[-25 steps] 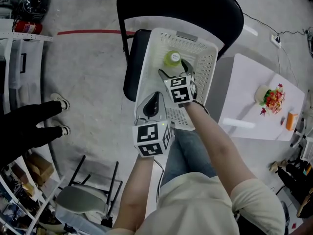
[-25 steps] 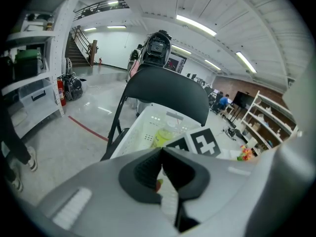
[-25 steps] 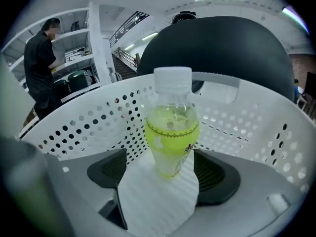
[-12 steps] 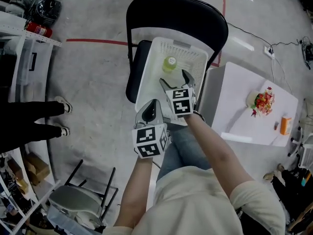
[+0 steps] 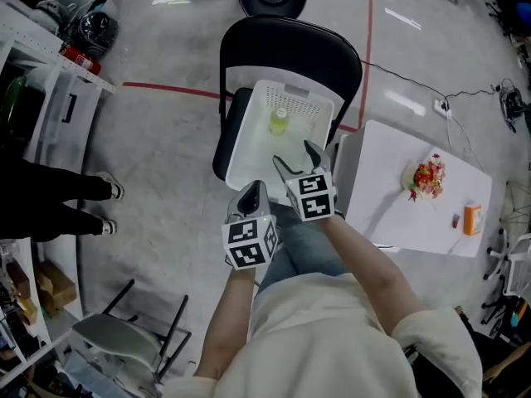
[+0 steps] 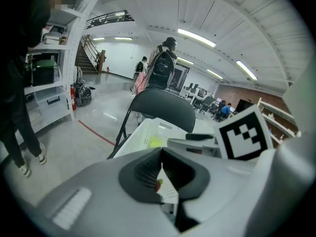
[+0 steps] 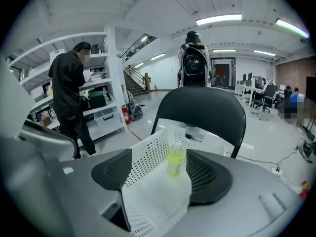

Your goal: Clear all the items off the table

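Upright at the far end of a white perforated plastic basket (image 5: 249,152) on a black round-backed chair (image 5: 290,44): a cylindrical yellow-green bottle (image 5: 279,121). Above the near end, right gripper (image 5: 292,157), ribbed dark pads apart, just been closing, nothing between. Left gripper (image 5: 253,191) pressed together, empty. On the white table (image 5: 390,222), a small orange box (image 5: 473,219).

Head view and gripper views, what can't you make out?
- Head view: small orange box and red-and-green heap on the white table, too small to identify.
- Left gripper view: white perforated plastic basket mostly hidden by the left gripper.
- Right gripper view: yellow-green plastic bottle, label too small to read.
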Motion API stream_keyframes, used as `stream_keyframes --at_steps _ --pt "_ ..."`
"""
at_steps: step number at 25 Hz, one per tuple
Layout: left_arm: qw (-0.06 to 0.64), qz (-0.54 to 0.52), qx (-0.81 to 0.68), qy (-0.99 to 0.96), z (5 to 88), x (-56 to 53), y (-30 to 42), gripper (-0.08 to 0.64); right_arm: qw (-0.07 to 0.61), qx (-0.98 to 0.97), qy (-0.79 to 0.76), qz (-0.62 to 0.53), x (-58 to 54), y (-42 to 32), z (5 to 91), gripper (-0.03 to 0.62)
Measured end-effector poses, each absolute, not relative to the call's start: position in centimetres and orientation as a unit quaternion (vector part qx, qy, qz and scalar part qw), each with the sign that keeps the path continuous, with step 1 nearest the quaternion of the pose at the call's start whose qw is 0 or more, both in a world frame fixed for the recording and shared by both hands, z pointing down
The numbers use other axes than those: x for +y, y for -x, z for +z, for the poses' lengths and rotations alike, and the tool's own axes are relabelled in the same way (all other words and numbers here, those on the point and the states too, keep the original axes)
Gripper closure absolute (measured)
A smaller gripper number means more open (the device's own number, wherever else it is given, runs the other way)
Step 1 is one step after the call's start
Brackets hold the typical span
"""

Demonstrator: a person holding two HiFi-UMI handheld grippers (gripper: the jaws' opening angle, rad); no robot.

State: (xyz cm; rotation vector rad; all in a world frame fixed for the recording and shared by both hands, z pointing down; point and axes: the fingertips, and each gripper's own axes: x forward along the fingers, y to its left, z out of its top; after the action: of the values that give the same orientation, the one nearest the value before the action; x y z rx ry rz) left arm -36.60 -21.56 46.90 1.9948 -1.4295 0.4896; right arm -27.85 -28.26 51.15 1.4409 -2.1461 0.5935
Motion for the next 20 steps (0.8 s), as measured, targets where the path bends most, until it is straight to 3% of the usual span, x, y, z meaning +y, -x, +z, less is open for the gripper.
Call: stream_keyframes --at_steps 6,9,11,20 --pt "0.306 0.181 -0.531 -0.769 45.0 -19.0 35.6 0.551 0.246 -0.796 -0.516 0.2 -24.5 26.7 47.3 0.359" --pt "0.3 0.182 -0.531 -0.772 44.1 -17.6 35.2 0.551 0.255 -0.792 -0.521 0.191 -22.7 25.7 45.7 0.528" --pt "0.295 0.182 -0.529 -0.775 43.4 -16.6 34.7 0.551 0.25 -0.793 -0.524 0.186 -21.3 25.2 44.5 0.592" --pt "0.275 0.168 -0.53 -0.785 40.4 -12.4 32.4 0.551 0.229 -0.816 -0.505 0.162 -15.5 24.0 40.4 0.594"
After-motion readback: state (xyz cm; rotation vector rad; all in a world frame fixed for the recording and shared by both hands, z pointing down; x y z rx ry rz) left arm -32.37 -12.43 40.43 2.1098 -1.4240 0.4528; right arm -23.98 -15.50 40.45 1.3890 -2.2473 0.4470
